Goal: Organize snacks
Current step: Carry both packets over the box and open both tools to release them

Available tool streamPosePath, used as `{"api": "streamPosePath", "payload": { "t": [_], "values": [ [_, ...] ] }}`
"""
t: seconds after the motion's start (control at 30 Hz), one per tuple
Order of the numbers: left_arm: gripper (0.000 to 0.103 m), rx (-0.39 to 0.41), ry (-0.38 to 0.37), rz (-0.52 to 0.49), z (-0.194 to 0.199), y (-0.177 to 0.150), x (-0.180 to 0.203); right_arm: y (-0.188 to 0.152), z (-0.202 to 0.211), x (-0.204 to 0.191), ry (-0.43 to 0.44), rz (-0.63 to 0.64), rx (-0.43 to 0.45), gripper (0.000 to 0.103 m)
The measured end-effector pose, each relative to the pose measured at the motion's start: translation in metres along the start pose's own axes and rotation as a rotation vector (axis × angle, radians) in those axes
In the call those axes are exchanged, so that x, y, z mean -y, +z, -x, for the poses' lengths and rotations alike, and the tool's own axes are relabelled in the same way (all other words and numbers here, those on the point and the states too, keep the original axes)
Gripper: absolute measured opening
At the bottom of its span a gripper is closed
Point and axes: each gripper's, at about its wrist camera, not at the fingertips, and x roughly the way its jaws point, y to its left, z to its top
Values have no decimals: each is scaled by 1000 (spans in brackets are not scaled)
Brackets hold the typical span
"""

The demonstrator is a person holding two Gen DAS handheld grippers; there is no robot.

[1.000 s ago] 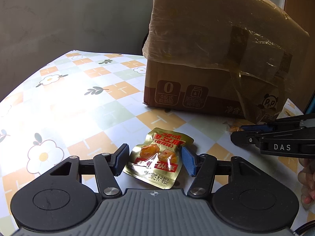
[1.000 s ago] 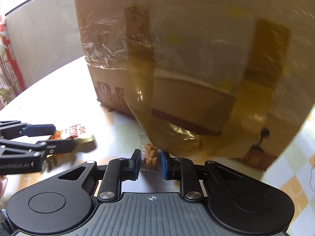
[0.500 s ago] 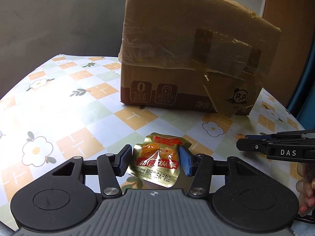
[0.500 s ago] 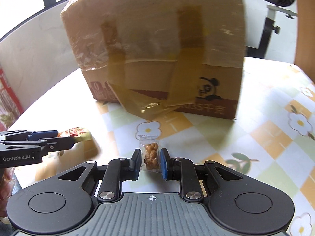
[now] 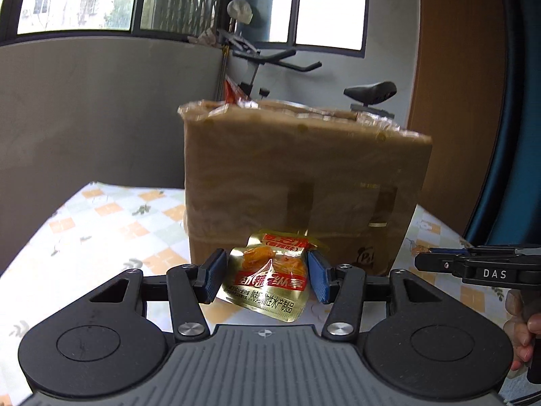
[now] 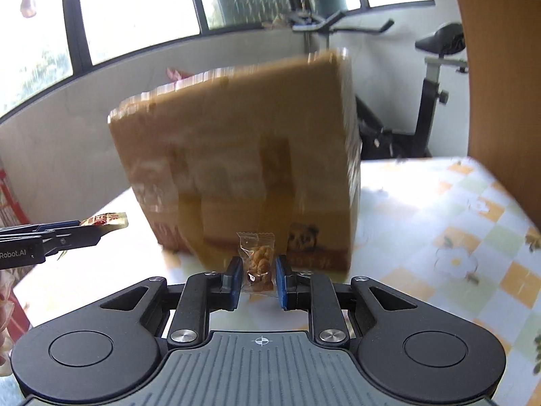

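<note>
My left gripper (image 5: pixel 265 275) is shut on a gold foil snack packet (image 5: pixel 267 279) with red lettering, held in the air above the table. In the right wrist view my right gripper (image 6: pixel 258 275) is shut on a small clear packet of brown snack pieces (image 6: pixel 258 264), also lifted. A tall taped cardboard box (image 5: pixel 304 182) stands just beyond both; the box (image 6: pixel 236 169) looks blurred from the right wrist. The right gripper (image 5: pixel 480 267) shows side-on at the right edge of the left view, and the left gripper (image 6: pixel 54 238) with the gold packet (image 6: pixel 106 220) at the left edge of the right view.
The table wears a cloth (image 5: pixel 111 223) of orange and green checks with flowers. Behind the box stand a grey wall, windows and an exercise bike (image 6: pixel 436 77). A brown wooden panel (image 5: pixel 453 101) rises at the right. A person's fingers (image 5: pixel 522 341) hold the right tool.
The left jaws closed on the gold packet where it lay and lifted it off the table. The right gripper rose too, keeping its clear packet. Both views now look more level at the box.
</note>
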Motion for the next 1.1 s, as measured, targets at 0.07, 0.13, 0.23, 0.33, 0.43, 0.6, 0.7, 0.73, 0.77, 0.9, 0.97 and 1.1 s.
{"api": "streamPosePath", "payload": {
  "t": [0.07,0.13,0.23,0.33,0.43,0.6,0.7,0.73,0.77,0.9,0.97,1.1],
  "values": [
    [55,46,-12,-18,3,20,4,20,9,1,1,13,53,19],
    [55,86,-23,-33,4,39,7,41,17,2,12,18,103,19],
    [55,149,-45,-48,2,72,13,74,26,4,32,20,171,19],
    [55,191,-67,-70,-8,103,22,106,26,3,46,50,213,19],
    [55,203,-72,-90,-30,126,32,135,13,3,38,82,225,19],
    [56,160,-91,-94,-80,147,40,162,-28,8,-23,115,191,19],
    [56,106,-89,-73,-105,149,35,167,-50,14,-53,106,154,19],
    [56,92,-85,-77,-113,149,35,167,-55,15,-62,109,142,19],
    [56,80,-82,-83,-119,148,37,167,-61,16,-67,114,130,19],
    [56,36,-72,-113,-131,141,35,159,-76,14,-78,148,85,19],
    [57,21,-71,-128,-137,139,35,156,-80,13,-84,159,71,19],
    [60,-8,-57,-149,-139,133,33,152,-84,14,-90,143,49,20]
  ]
}}
